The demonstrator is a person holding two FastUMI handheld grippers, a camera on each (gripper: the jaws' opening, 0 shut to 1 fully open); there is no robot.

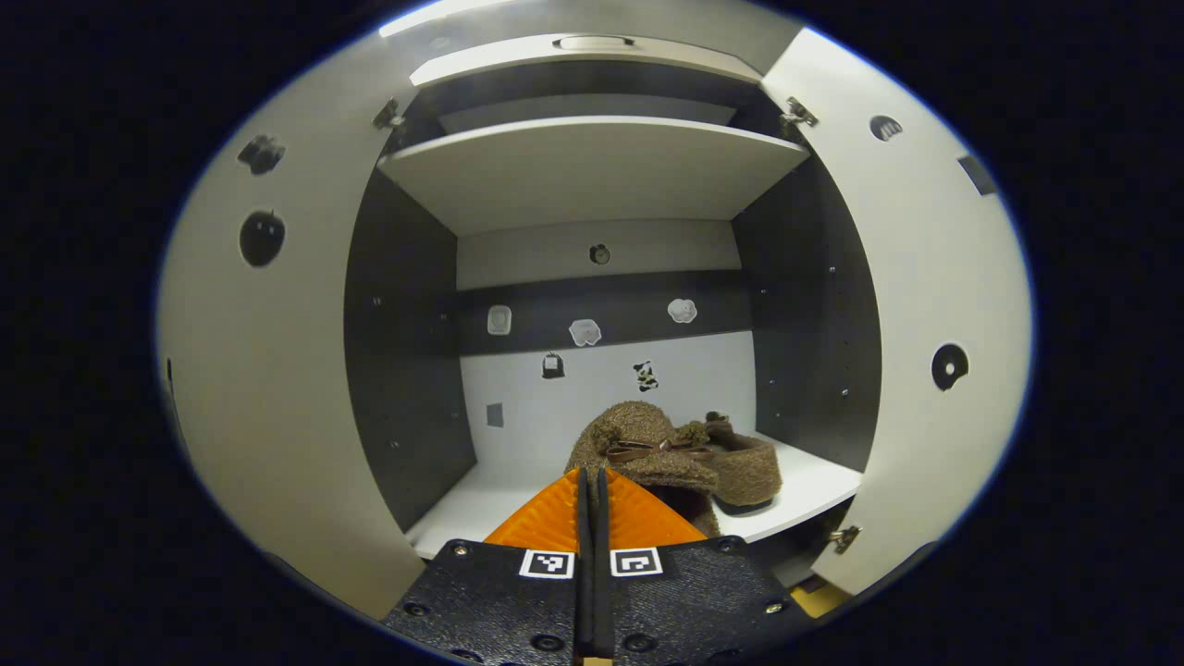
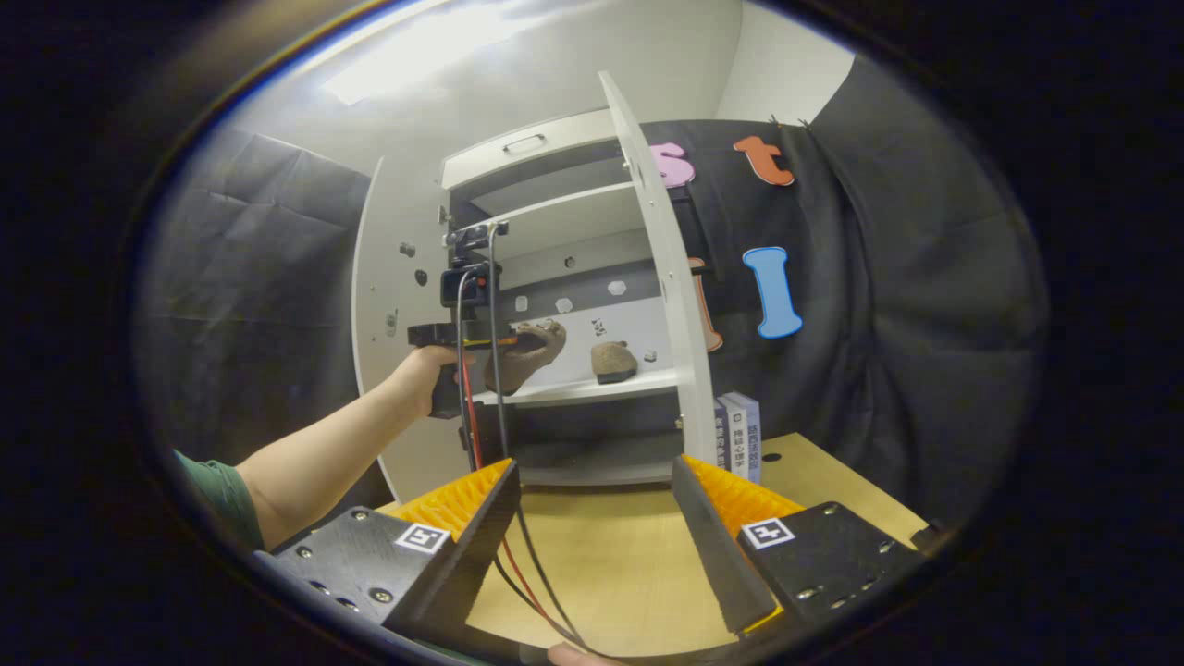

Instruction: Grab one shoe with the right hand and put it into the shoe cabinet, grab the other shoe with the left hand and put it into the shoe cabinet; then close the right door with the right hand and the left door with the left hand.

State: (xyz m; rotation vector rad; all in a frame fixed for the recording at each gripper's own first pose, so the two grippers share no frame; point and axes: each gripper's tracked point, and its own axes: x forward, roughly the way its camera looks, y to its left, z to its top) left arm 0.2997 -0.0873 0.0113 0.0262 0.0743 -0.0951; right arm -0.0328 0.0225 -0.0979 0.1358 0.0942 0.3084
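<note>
My left gripper (image 1: 592, 477) is shut on a brown fuzzy shoe (image 1: 638, 439), held just in front of the shoe cabinet's lower shelf (image 1: 809, 481). The second brown shoe (image 1: 751, 467) rests on that shelf, to the right of and behind the held one. Both cabinet doors stand open: the left door (image 1: 268, 370) and the right door (image 1: 934, 305). In the right gripper view, a person's hand holds the left gripper (image 2: 504, 342) with the shoe (image 2: 535, 356) at the cabinet's opening, and the other shoe (image 2: 613, 362) sits on the shelf (image 2: 592, 388). My right gripper (image 2: 594, 462) is open with nothing in it, low over the wooden table (image 2: 601, 555).
An upper shelf (image 1: 592, 166) spans the cabinet above the shoes. The open right door's edge (image 2: 661, 277) juts toward me. Books (image 2: 740, 427) stand on the table beside the cabinet. Cables (image 2: 481, 407) hang from the left gripper across the table.
</note>
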